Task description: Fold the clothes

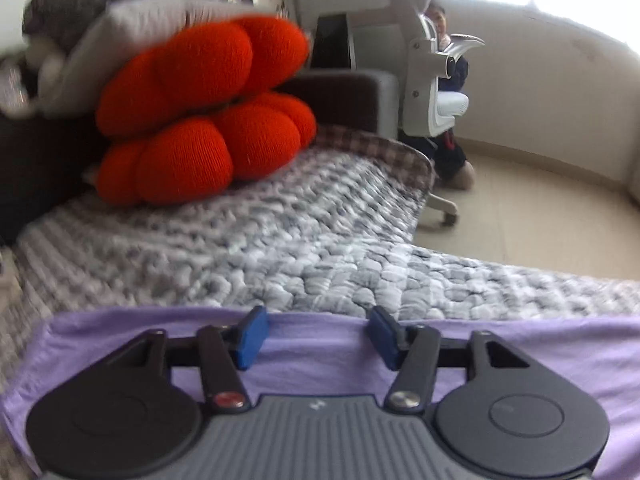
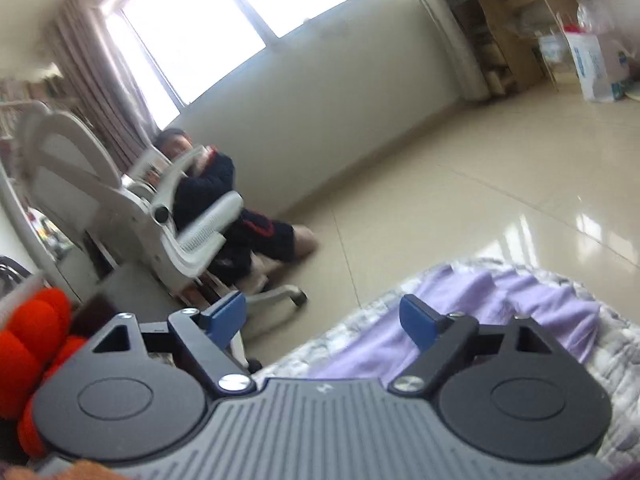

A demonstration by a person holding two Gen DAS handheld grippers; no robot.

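The lilac garment [image 1: 312, 344] lies spread on the grey quilted cover [image 1: 280, 248], its long axis running straight across the left wrist view, one edge facing the far end of the bed. From the right wrist view it's the same lilac cloth [image 2: 460, 320], rumpled here, stretching away towards the bed's corner. The left gripper [image 1: 318, 338] hovers over it, blue pads apart, nothing pinched between them. The right gripper [image 2: 324, 320] stands wider still, jaws well apart and empty, one finger over the floor, the other over the cloth.

What kind of garment it is I cannot tell: the gripper bodies cover its near part and both views are blurred. A red knotted cushion [image 1: 208, 116] sits at the far end of the cover, with a heap of grey bedding [image 1: 120, 20] behind it, smeared by motion.

Beyond the bed there's a white office chair [image 2: 168, 208], a person in dark clothes [image 2: 248, 220] sitting on the glossy tiled floor [image 2: 480, 160] behind it, a bright window [image 2: 224, 12] and a curtain [image 2: 100, 80].
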